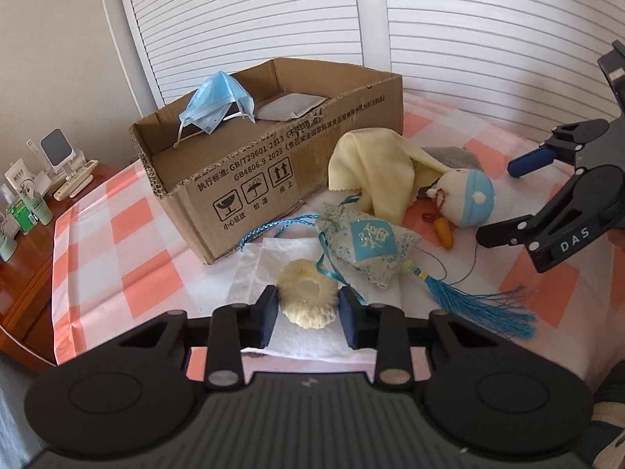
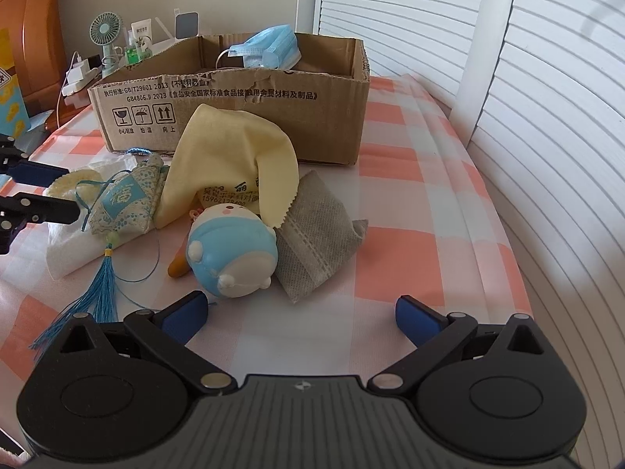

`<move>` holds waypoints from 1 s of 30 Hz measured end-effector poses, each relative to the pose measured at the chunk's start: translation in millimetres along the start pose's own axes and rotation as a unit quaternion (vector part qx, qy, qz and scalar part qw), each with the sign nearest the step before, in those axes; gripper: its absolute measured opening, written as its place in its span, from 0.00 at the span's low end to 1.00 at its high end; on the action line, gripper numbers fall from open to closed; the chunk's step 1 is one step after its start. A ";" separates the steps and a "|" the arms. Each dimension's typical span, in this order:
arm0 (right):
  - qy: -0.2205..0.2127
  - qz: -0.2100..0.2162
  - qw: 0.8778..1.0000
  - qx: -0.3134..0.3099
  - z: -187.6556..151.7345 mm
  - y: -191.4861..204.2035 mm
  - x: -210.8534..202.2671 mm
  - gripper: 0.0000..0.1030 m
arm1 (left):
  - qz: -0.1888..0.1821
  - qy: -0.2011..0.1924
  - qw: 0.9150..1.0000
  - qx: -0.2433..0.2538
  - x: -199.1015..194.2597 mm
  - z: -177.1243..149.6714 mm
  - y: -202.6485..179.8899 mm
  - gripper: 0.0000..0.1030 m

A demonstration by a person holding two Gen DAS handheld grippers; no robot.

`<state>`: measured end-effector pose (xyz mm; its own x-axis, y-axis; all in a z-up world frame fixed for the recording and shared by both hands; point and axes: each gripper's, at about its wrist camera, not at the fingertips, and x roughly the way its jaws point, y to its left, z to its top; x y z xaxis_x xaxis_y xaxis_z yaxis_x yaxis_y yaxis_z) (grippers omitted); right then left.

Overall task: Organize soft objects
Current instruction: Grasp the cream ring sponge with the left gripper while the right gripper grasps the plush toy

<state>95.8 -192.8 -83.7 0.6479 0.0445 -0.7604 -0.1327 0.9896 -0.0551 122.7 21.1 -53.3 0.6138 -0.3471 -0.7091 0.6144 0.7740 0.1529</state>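
Observation:
A cardboard box (image 1: 250, 164) stands on the checked cloth, with a blue face mask (image 1: 218, 101) on its rim and a white pouch (image 1: 289, 107) inside. My left gripper (image 1: 308, 310) has its pads on both sides of a cream scrunchie (image 1: 308, 293) that lies on a white tissue (image 1: 258, 269); whether they squeeze it I cannot tell. Beside it lie a blue floral sachet (image 1: 367, 246) with a tassel, a yellow cloth (image 1: 375, 168), a blue-and-white plush toy (image 2: 230, 258) and a grey pouch (image 2: 312, 234). My right gripper (image 2: 300, 312) is open and empty, just before the plush toy.
A wooden side table (image 1: 23, 242) at the left holds bottles, a small fan (image 2: 105, 35) and chargers. White louvred doors (image 1: 468, 19) stand behind the box and along the right. The cloth's right part (image 2: 410, 234) lies bare.

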 end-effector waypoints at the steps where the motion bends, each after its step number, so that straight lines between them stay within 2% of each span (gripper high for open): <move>1: -0.001 0.000 1.000 0.000 -0.4 0.0 -0.2 1.00 | 0.000 0.000 1.000 -0.006 -4.0 -2.4 -0.7 0.31; 8: -0.006 -0.002 1.000 0.001 -2.5 0.7 -1.5 1.00 | -0.006 0.014 0.997 -0.073 -15.7 -29.8 -2.6 0.34; 12: 0.000 -0.004 1.000 -0.006 -0.8 3.2 -3.9 0.99 | 0.003 0.016 0.996 -0.088 -10.9 -35.3 -2.3 0.36; 17: -0.026 0.010 0.999 -0.015 5.6 8.0 -16.1 0.86 | 0.010 0.009 0.995 -0.103 -7.9 -36.7 -1.8 0.39; 21: -0.049 0.021 0.998 -0.035 11.6 16.9 -21.6 0.80 | 0.012 0.008 0.994 -0.112 -6.3 -36.1 -0.9 0.42; 27: -0.043 0.037 0.996 -0.064 19.7 30.0 -12.3 0.70 | 0.015 0.006 0.993 -0.119 -4.5 -36.6 -0.9 0.44; 30: -0.039 0.040 0.997 -0.062 21.3 31.7 -7.0 0.69 | 0.014 0.005 0.992 -0.123 -3.8 -36.6 -1.2 0.44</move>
<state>103.0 -158.8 -66.3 0.6868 0.1376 -0.7137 -0.2752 0.9580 -0.0802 101.5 40.8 -76.0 0.6238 -0.3187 -0.7136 0.4556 0.8902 0.0008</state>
